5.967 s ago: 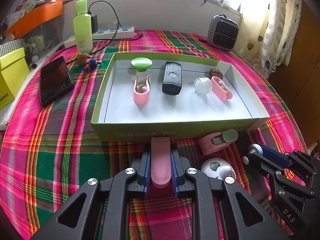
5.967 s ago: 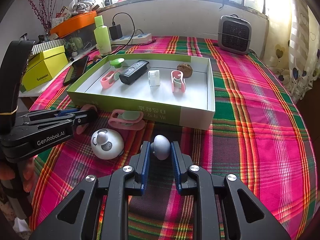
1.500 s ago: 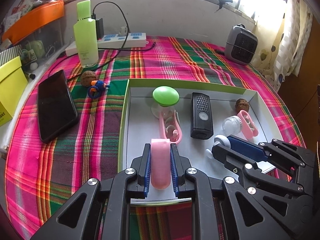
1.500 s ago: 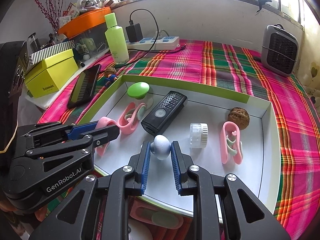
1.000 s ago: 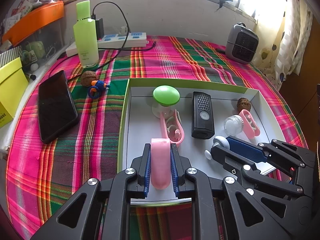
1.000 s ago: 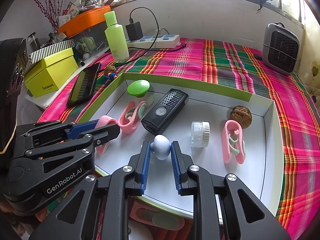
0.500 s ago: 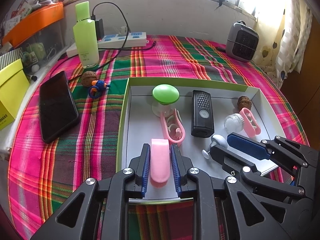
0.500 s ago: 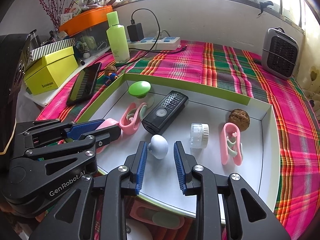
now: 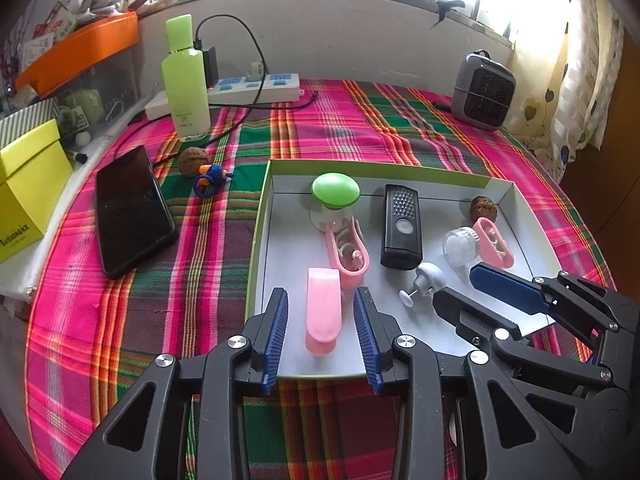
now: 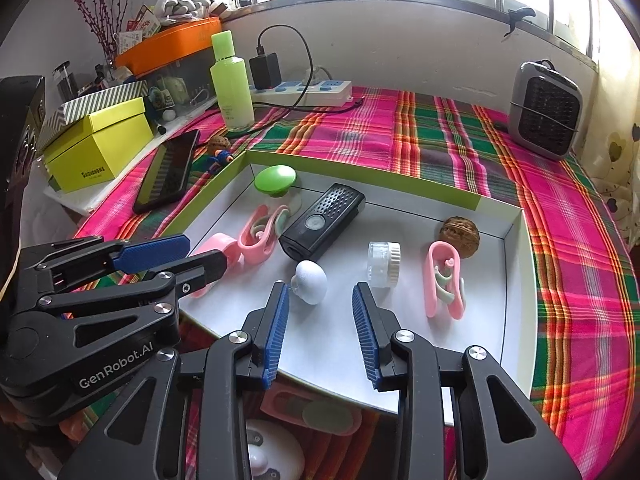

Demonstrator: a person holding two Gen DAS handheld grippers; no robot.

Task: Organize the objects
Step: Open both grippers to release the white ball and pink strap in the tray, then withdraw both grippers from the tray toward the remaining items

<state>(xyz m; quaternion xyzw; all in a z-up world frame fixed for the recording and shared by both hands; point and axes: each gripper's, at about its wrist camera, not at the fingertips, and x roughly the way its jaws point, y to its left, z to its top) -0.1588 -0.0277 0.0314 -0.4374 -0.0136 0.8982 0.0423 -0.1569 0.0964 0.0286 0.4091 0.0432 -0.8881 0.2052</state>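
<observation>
A white box with a green rim (image 9: 262, 208) lies on the plaid cloth. My left gripper (image 9: 320, 300) hangs over its near left corner, jaws opening. A flat pink clip (image 9: 323, 312) lies on the box floor between the pads, touching neither. To its right, my right gripper (image 10: 320, 294) is also opening. A small white knob (image 10: 310, 276) rests on the floor just past its tips, free of the pads. In the right wrist view the left gripper (image 10: 204, 252) shows at the left over the pink clip (image 10: 218, 246).
The box also holds a green-topped piece (image 9: 335, 190), a black device (image 9: 401, 228), two pink clips, a clear jar (image 9: 460, 246) and a walnut (image 9: 484, 208). A phone (image 9: 130, 208), green bottle (image 9: 186, 80) and heater (image 9: 484, 90) stand around it. Before the box lie a pink-green clip (image 10: 312, 406) and a white round toy (image 10: 272, 456).
Both grippers, earlier shut on the pink clip and the white knob above the box floor, have spread their jaws. Both pieces now lie loose in the box.
</observation>
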